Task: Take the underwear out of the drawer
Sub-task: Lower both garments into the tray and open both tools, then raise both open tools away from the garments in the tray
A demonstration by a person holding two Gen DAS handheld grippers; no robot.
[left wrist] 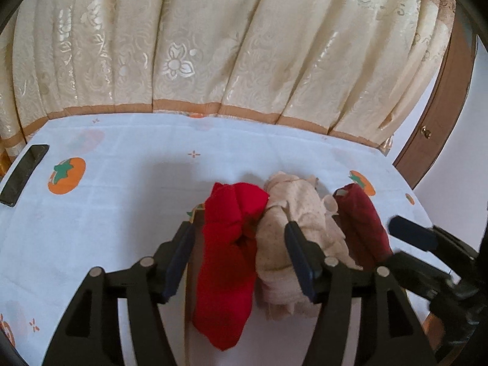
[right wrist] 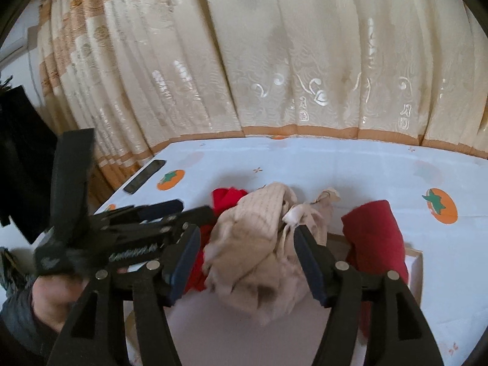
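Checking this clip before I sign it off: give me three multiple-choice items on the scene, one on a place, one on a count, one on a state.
1. Where does the dark phone lie?
A. beside the garments
B. at the cloth's left edge
C. on the curtain

2. How many rolled garments are there?
A. one
B. three
C. five

3. The left hand-held gripper is:
A. open
B. shut on the phone
C. shut on the curtain

1 B: it lies by the persimmon-print cloth's edge.
2 B: bright red, beige, dark red.
3 A: its pads stand clear of the bright red garment.

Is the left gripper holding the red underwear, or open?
Open: the left gripper straddles the red underwear, fingers clear of the fabric.
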